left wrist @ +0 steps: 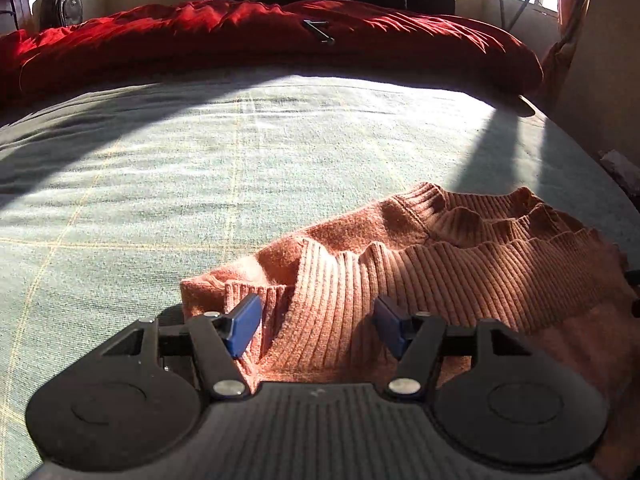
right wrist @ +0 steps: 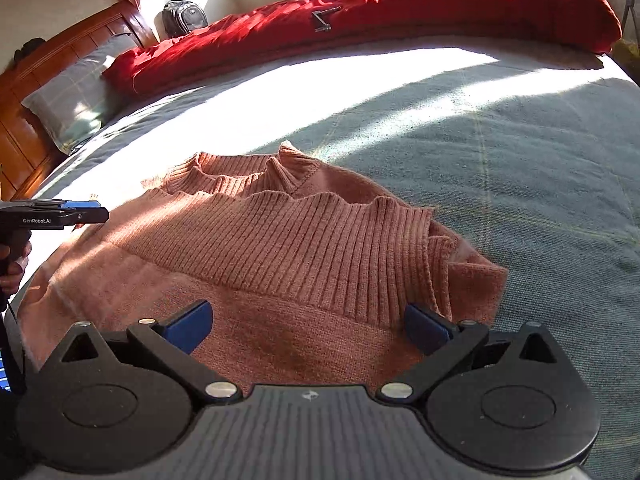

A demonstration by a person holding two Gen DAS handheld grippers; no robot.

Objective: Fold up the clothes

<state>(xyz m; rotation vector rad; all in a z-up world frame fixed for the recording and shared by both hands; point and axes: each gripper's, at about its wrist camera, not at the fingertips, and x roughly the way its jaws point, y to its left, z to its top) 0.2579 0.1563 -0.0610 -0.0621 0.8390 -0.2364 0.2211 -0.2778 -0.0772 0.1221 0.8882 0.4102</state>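
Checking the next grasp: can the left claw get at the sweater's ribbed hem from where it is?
Probably yes. The left claw is open right over the ribbed hem of the sweater, with nothing between them; the right claw is open too.

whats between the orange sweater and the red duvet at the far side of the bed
Nothing but bare bedcover: both wrist views show open, sunlit grey-green cloth from the sweater up to the red duvet.
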